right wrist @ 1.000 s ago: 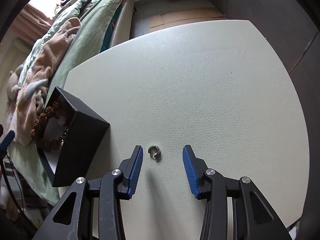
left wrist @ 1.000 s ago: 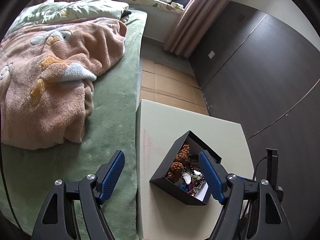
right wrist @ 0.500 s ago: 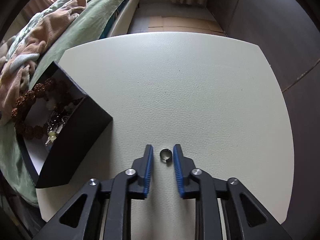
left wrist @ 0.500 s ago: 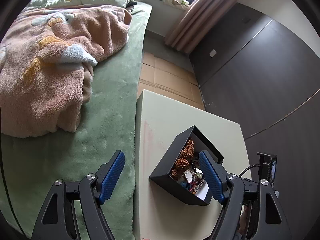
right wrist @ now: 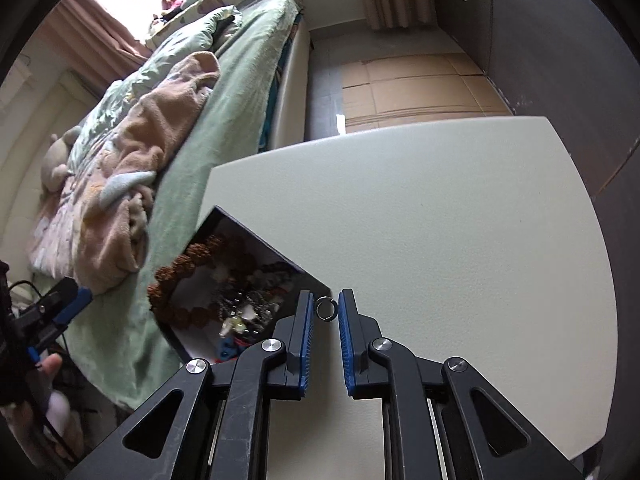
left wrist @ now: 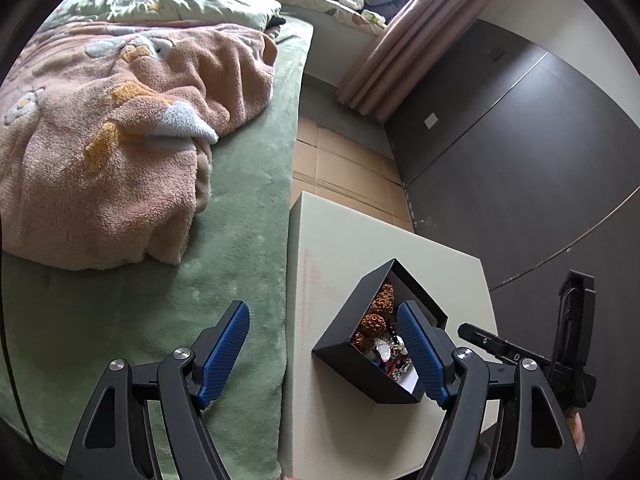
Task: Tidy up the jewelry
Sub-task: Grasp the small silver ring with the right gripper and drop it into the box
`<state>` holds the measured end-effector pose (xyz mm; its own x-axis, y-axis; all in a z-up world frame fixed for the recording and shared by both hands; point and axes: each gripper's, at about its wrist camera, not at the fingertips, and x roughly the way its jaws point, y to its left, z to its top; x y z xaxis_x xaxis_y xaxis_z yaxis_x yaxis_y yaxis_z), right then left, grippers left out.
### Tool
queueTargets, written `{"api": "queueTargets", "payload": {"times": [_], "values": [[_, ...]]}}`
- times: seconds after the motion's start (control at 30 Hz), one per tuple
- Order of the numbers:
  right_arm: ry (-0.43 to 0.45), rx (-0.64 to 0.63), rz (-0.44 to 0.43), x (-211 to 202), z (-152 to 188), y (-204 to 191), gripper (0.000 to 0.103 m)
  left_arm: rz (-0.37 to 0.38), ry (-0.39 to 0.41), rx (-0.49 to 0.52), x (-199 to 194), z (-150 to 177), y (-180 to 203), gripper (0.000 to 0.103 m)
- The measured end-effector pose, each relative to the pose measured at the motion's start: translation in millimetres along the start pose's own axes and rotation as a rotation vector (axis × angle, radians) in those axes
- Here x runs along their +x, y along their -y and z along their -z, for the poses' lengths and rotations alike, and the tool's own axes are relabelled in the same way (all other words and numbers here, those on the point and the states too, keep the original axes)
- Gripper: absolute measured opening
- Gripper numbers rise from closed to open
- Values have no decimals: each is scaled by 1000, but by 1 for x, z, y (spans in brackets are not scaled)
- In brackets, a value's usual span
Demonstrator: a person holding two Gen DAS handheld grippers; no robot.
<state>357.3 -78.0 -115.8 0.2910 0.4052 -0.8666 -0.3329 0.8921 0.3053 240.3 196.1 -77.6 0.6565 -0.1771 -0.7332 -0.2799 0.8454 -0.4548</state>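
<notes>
A second ago the ring (right wrist: 327, 308) lay on the table (right wrist: 460, 220) between wide-apart jaws; now the right gripper (right wrist: 325, 312) has clenched on it at the fingertips, low in the frame's centre, lifted clear and carried beside the box (right wrist: 224, 280) corner. The left gripper (left wrist: 323, 350) stays spread and empty, with the box still behind its right finger at lower right.

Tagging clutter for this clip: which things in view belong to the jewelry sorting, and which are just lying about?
Part of the job:
- small metal ring, pinched in the right hand-held gripper
- black box on the white table
- brown bead bracelet and other jewelry inside it
- left hand-held gripper, open

Lying about:
- peach blanket
- green bedspread
- curtain
</notes>
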Motion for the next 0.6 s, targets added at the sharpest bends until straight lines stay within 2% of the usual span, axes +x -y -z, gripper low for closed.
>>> {"api": "queueTargets", "payload": {"times": [0.2, 0.27, 0.3, 0.33, 0.4, 0.47, 0.6], "values": [[25, -82, -80, -9, -18, -47, 14, -28, 31, -27, -17, 4, -8, 77], [30, -111, -82, -9, -23, -60, 14, -38, 38, -30, -21, 5, -10, 77], [37, -123, -69, -9, -25, -65, 18, -41, 42, -30, -23, 5, -10, 77], [41, -130, -53, -13, -23, -63, 24, -44, 45, -30, -25, 5, -9, 77], [52, -125, -45, -17, -22, -62, 70, -49, 55, -27, -30, 7, -8, 77], [79, -104, -69, -27, -22, -56, 78, -53, 65, -23, -33, 8, -6, 77], [73, -94, -62, -37, -20, -47, 78, -53, 86, -22, -36, 13, 0, 77]]}}
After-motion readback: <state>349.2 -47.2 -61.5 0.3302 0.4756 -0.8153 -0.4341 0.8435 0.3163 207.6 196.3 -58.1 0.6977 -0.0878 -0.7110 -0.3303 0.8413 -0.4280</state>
